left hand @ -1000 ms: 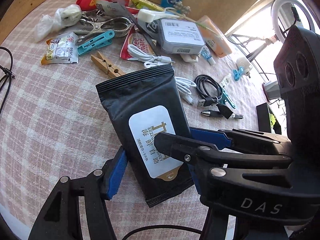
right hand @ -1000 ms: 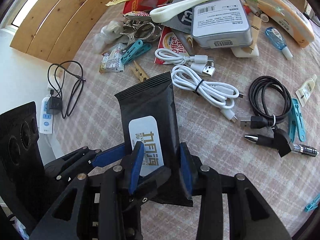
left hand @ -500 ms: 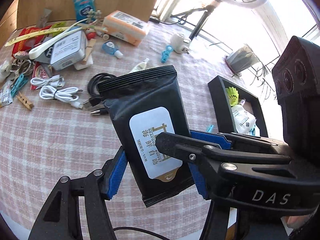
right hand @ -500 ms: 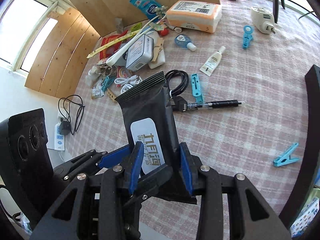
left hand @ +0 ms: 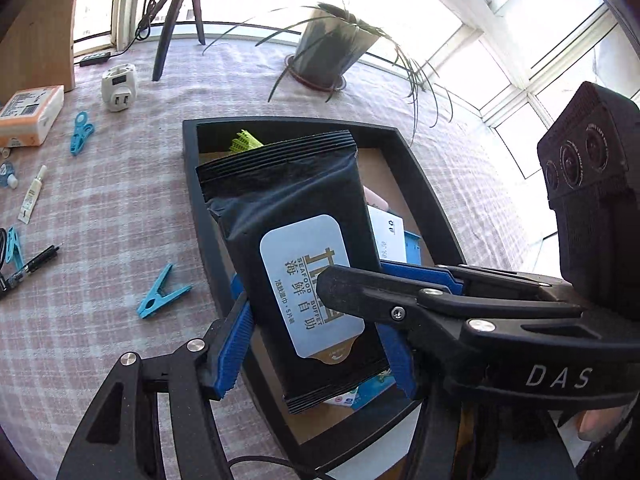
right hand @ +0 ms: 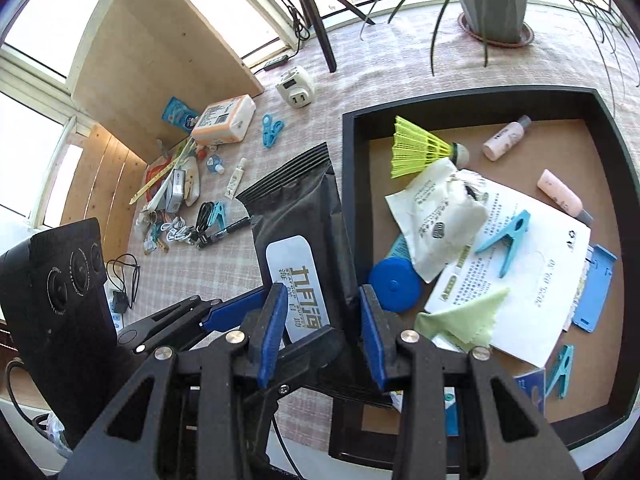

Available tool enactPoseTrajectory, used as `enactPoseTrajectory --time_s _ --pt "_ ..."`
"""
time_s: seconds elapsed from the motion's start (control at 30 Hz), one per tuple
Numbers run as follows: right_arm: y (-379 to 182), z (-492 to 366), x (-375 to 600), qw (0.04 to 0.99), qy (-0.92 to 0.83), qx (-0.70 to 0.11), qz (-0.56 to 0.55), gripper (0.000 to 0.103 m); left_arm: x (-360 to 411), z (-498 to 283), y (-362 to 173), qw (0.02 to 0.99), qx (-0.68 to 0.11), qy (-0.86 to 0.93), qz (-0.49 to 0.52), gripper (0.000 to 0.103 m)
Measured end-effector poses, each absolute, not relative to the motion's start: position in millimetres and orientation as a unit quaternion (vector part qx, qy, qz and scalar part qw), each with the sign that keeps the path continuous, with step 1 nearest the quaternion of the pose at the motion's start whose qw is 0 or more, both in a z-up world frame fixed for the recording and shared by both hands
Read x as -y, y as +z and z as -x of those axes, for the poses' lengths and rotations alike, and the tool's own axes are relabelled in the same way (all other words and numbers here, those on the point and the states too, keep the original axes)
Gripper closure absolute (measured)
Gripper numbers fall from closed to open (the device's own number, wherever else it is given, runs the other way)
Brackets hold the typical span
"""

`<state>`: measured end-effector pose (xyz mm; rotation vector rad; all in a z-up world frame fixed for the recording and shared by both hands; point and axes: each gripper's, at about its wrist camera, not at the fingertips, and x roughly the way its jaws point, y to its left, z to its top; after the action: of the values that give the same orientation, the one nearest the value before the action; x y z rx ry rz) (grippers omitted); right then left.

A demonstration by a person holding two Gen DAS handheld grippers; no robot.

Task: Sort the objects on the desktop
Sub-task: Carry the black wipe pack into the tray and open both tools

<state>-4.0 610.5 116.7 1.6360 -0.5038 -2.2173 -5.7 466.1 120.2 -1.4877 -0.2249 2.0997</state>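
A black wet-wipe pack (left hand: 288, 204) with a pale blue label hangs in the air, gripped by both grippers at once. My left gripper (left hand: 316, 356) has its blue pads (left hand: 234, 340) pressed on the pack's two long edges near its lower end. My right gripper (right hand: 322, 334) pinches the same end of the pack (right hand: 300, 212) across its thickness, and one of its fingers (left hand: 360, 292) lies over the label. The pack hovers over the near left wall of a black tray (left hand: 200, 216), whose rim (right hand: 352, 160) stands just right of the pack in the right wrist view.
The tray holds a yellow shuttlecock (right hand: 420, 148), a white pouch (right hand: 436, 212), a printed sheet (right hand: 532, 264), blue clothespins and small pink bottles. On the checked cloth lie a blue clothespin (left hand: 160, 294), a pen (left hand: 36, 258), a white plug adapter (left hand: 119, 92) and a clutter pile (right hand: 176, 188). A potted plant (left hand: 332, 52) stands behind.
Both grippers have carried the pack away from the clutter pile and across the table to the black tray's edge, rising a little and rolling. The grip on the pack is unchanged.
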Motion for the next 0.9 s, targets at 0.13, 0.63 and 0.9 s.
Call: enactPoseTrajectory --time_s 0.13,0.63,0.9 --pt "119 -7 -661 0.137 -0.788 0.193 -0.568 0.067 -516 -1 122 0.306 0.066 0.771 0.555 0.046" --pt "120 -32 -744 0.079 -0.803 0.196 -0.557 0.051 -574 -17 130 0.324 0.021 0.769 0.55 0.047" --pt "126 -24 -711 0.107 -0.808 0.185 -0.549 0.049 -514 -8 133 0.276 0.038 0.788 0.55 0.047"
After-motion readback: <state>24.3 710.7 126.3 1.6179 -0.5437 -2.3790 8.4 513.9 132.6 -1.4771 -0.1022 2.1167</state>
